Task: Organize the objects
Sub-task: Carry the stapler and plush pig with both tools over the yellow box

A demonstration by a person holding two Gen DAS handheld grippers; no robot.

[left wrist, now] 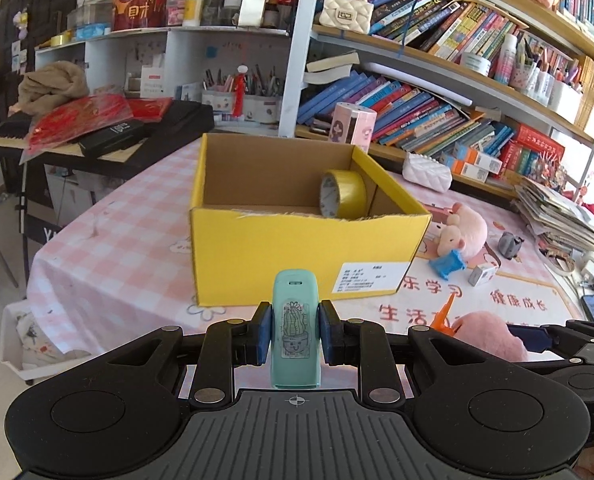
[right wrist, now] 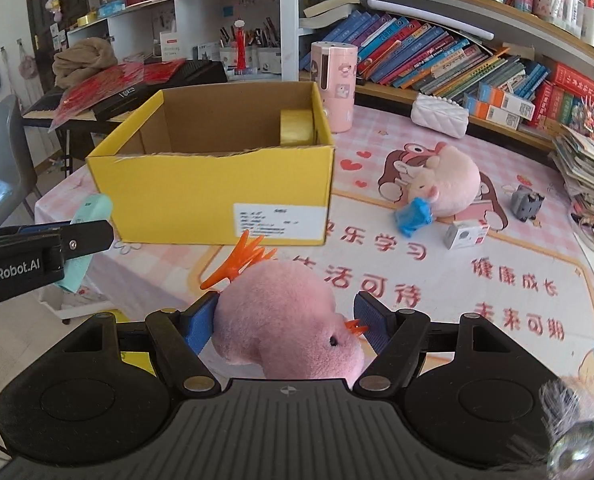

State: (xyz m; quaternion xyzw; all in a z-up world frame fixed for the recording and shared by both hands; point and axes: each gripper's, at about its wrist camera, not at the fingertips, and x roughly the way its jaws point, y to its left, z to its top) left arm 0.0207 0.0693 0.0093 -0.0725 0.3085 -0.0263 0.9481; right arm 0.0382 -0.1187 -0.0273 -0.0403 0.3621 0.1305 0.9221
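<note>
My left gripper (left wrist: 294, 330) is shut on a mint-green stapler (left wrist: 295, 312) with a cactus sticker, held upright in front of the yellow cardboard box (left wrist: 257, 252). A roll of yellow tape (left wrist: 343, 193) stands inside the box at its right. My right gripper (right wrist: 287, 326) is shut on a pink plush bird (right wrist: 285, 320) with orange feet, held above the table before the box (right wrist: 201, 200). The left gripper and stapler (right wrist: 91, 210) show at the left of the right wrist view.
On the pink tablecloth right of the box lie a pink plush pig (right wrist: 445, 184), a blue toy (right wrist: 415, 216), a small white box (right wrist: 465, 234), a grey toy (right wrist: 527, 202) and a white purse (right wrist: 439, 116). A pink canister (right wrist: 335, 84) stands behind the box. Bookshelves line the back.
</note>
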